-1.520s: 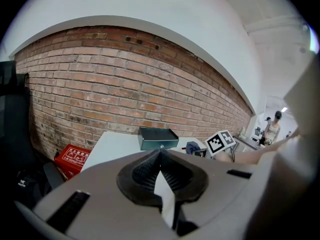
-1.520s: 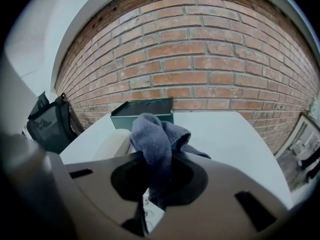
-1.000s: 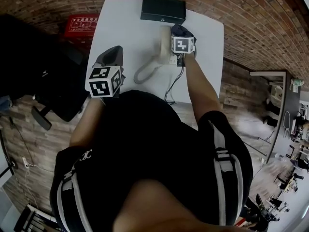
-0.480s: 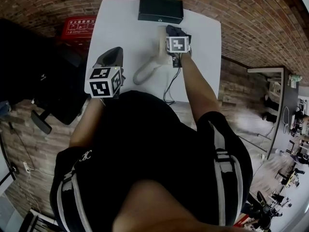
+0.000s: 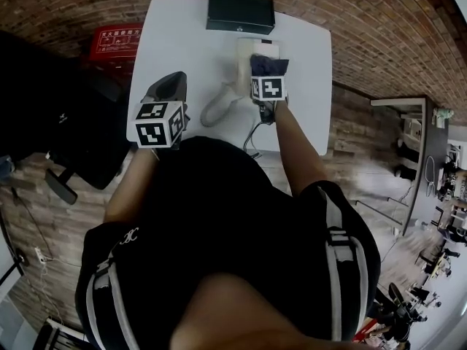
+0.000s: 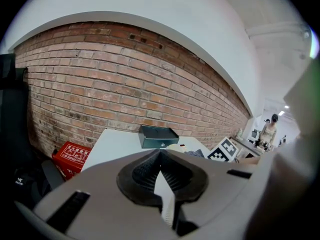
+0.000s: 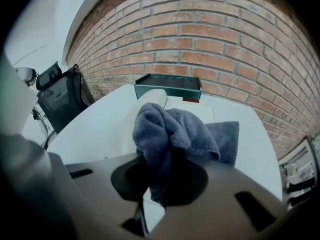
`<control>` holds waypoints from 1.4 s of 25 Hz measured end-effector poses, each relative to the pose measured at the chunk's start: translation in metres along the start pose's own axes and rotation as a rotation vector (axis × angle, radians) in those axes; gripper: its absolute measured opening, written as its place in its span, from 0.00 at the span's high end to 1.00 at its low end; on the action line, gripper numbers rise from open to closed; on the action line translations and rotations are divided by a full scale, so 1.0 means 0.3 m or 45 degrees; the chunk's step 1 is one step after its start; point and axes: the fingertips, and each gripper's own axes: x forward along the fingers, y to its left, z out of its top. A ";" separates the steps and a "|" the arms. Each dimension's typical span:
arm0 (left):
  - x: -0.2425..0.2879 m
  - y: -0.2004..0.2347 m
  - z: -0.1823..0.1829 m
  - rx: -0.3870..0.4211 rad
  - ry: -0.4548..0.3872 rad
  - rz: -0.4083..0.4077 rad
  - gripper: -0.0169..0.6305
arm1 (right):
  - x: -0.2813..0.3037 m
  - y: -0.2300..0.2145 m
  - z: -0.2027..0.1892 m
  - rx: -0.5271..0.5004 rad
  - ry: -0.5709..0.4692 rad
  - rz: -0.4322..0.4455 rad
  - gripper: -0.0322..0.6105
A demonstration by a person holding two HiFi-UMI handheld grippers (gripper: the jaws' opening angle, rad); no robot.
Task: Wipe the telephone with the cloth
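Right gripper: fingers pinched on the cloth, a blue-grey wad that bunches up out of them, with a flat flap hanging to the right.

In the head view the cloth sits on the near end of the telephone, touching it. The telephone is beige and stands on the white worktop, just in front of a dark box at the far edge. A pale curved part runs from it toward the near-left; can't tell whether it's handset or cord. A black cable drops over the near edge.

Left gripper: fingers pressed together at the tips, nothing between them, only a thin slit of worktop showing behind. It hangs over the near-left corner of the worktop, well apart from the telephone, pointing at the brick wall.

Red box is on the floor left of the worktop, against the wall.
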 end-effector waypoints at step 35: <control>0.116 -0.410 0.283 0.202 -0.281 -0.069 0.97 | -0.932 -0.172 0.303 0.174 -1.206 -0.036 0.92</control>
